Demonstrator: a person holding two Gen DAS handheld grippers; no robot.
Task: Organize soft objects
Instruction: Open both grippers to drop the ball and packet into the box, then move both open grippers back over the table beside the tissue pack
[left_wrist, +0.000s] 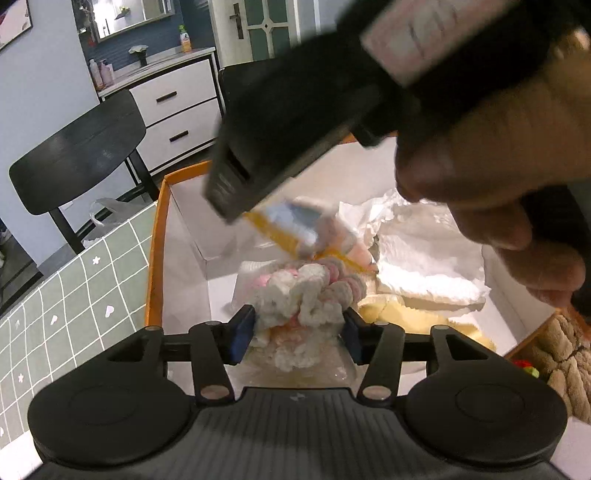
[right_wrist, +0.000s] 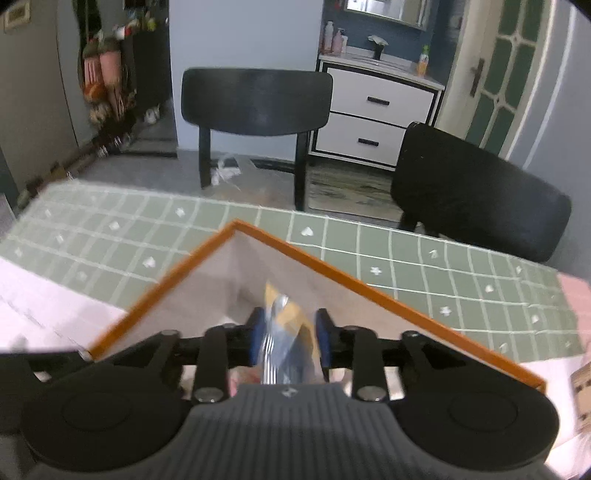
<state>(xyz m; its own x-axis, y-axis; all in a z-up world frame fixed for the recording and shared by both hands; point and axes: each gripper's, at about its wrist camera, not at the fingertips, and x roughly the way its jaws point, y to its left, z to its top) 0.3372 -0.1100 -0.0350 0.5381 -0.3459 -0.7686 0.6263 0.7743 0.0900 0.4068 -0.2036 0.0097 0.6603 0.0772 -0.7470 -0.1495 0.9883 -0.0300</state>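
An orange-rimmed white box (left_wrist: 155, 258) sits on the green checked table. In the left wrist view my left gripper (left_wrist: 297, 332) is shut on a clear bag of white and pink fluffy pieces (left_wrist: 299, 295), held over the box. My right gripper, blurred and seen from outside (left_wrist: 236, 184), comes in from above and holds the yellow-edged top of a clear packet (left_wrist: 295, 225). In the right wrist view the right gripper (right_wrist: 289, 334) is shut on this packet (right_wrist: 282, 325) above the box corner (right_wrist: 236, 223).
White crumpled paper (left_wrist: 417, 254) and a yellow soft item (left_wrist: 402, 314) lie in the box. A brown knitted item (left_wrist: 565, 354) sits at the right. Two black chairs (right_wrist: 255, 99) (right_wrist: 476, 195) stand beyond the table (right_wrist: 110, 229); a white drawer cabinet (right_wrist: 373, 110) stands behind.
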